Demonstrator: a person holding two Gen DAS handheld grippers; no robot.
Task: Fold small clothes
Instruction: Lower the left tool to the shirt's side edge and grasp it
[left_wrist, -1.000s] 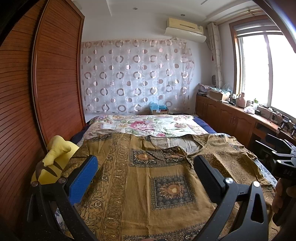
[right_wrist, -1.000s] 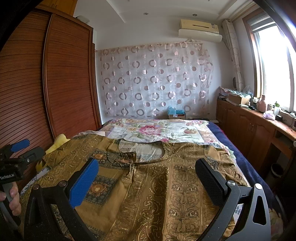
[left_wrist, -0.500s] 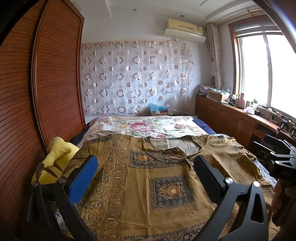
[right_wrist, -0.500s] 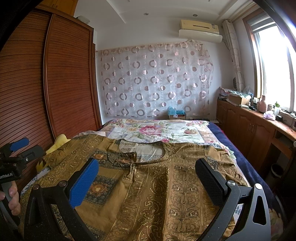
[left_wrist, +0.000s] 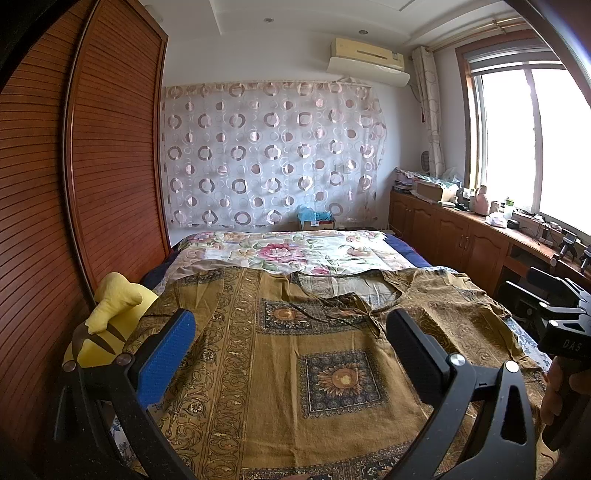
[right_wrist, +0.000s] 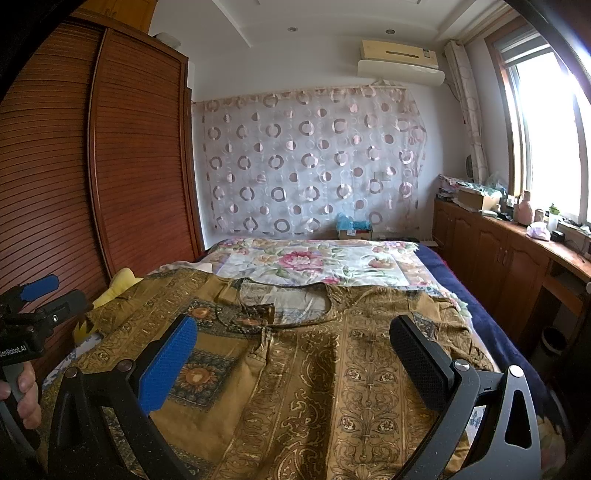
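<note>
Two grippers in view, both with jaws spread wide apart and nothing between them. Left gripper (left_wrist: 291, 343) sits in the lower half of its own frame, one blue pad at lower left, one black pad at lower right, held above the garment without touching it. Right gripper (right_wrist: 293, 349) shows the same layout in its own frame, likewise clear of the fabric. Brown patterned garment (left_wrist: 295, 354) lies spread flat on the bed (left_wrist: 295, 251), filling the lower centre of both views; neckline opening points toward the far end of the bed, sleeves extend toward the left and right edges of the frame. Floral bedspread (right_wrist: 314, 262) is exposed beyond the neckline, mid-frame. Yellow plush toy (left_wrist: 107, 325) at left edge of the left-wrist view, beside the garment's sleeve, against the wooden wardrobe (left_wrist: 74, 184). Circle-patterned curtain (left_wrist: 273, 155) covers the far wall at upper centre; air conditioner (left_wrist: 369, 61) above it. Window (left_wrist: 535, 147) at upper right, with a cluttered wooden tabletop (left_wrist: 480, 221) below it. Right gripper's body also appears at the right edge of the left-wrist view; left gripper's at the left edge of the right-wrist view.
</note>
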